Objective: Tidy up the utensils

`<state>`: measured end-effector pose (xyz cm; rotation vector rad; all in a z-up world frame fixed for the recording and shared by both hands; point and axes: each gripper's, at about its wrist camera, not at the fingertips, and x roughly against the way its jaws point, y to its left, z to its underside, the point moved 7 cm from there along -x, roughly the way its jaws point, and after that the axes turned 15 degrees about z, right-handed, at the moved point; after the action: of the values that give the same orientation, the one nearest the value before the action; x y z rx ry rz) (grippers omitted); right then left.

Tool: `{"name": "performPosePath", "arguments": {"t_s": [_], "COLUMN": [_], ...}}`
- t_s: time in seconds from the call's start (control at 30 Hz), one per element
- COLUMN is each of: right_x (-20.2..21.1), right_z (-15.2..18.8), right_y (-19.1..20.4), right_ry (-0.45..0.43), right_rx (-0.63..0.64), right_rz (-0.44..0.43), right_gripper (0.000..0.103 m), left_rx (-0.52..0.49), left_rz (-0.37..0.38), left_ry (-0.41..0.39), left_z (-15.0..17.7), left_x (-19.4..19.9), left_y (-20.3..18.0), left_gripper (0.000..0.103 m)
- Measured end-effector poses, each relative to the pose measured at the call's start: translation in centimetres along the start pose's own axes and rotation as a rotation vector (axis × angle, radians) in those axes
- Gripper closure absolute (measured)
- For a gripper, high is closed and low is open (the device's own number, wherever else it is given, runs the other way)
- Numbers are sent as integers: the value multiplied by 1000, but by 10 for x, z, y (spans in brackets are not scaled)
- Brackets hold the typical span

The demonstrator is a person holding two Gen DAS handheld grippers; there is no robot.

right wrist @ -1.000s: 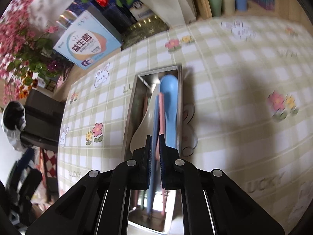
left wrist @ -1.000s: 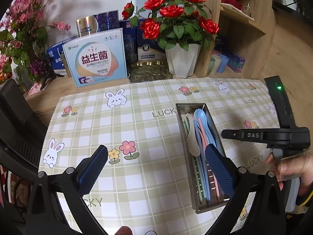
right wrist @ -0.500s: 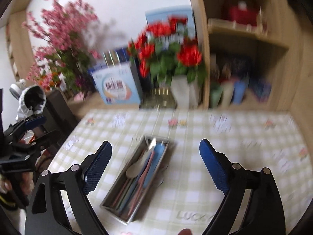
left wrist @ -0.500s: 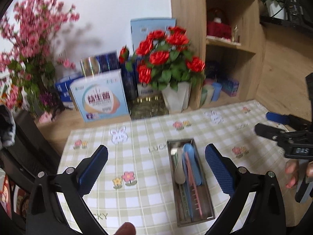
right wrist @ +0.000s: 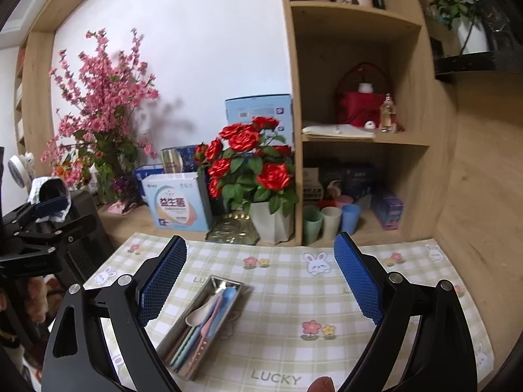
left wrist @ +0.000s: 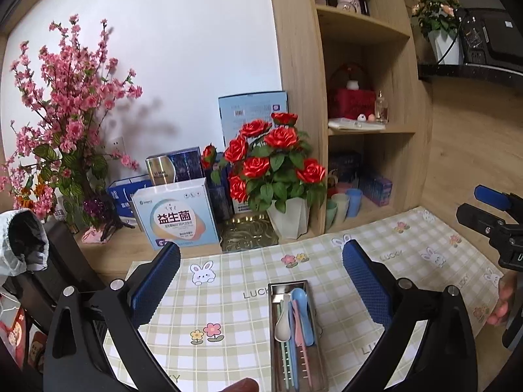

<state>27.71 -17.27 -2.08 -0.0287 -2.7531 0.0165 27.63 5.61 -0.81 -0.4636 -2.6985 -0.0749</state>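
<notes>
Metal tray (left wrist: 289, 289) on counter (left wrist: 228, 300): white spoon (left wrist: 282, 321), blue spoon (left wrist: 302, 307), pink utensil (left wrist: 299, 326) inside. Left gripper (left wrist: 261, 282), right gripper (right wrist: 260, 276): both spread wide, empty, raised above.

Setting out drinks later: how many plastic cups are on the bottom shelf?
3 cups stand in a row beside the white flower pot: green, cream, blue. More may hide behind.

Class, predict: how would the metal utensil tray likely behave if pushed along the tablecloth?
The metal tray looks rigid, so it should slide whole. Low and long, it is unlikely to tip. The loose utensils inside may rattle.
</notes>
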Motion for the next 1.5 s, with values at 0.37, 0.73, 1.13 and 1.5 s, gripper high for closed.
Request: {"name": "performPosePath", "arguments": {"t_s": [0.37,0.73,1.13,1.5], "right_x": [18,23,23,24], "right_z": [-5,-10,-12,-13], "right_y": [-32,-42,-44,-44], "right_ry": [-32,-46,-45,-51], "right_rx": [-64,-71,-74,-75], "right_rz": [79,110,115,119], "right_gripper": [15,15,15,15], "left_rx": [-18,-28,-28,-24], "left_rz": [1,0,2,-1], "left_ry": [-18,-28,-26,-31], "left_z": [-3,-9,-12,-13], "left_x": [8,8,6,7], "left_y": [-21,-27,-27,-27], "left_gripper": [6,6,6,6]}}
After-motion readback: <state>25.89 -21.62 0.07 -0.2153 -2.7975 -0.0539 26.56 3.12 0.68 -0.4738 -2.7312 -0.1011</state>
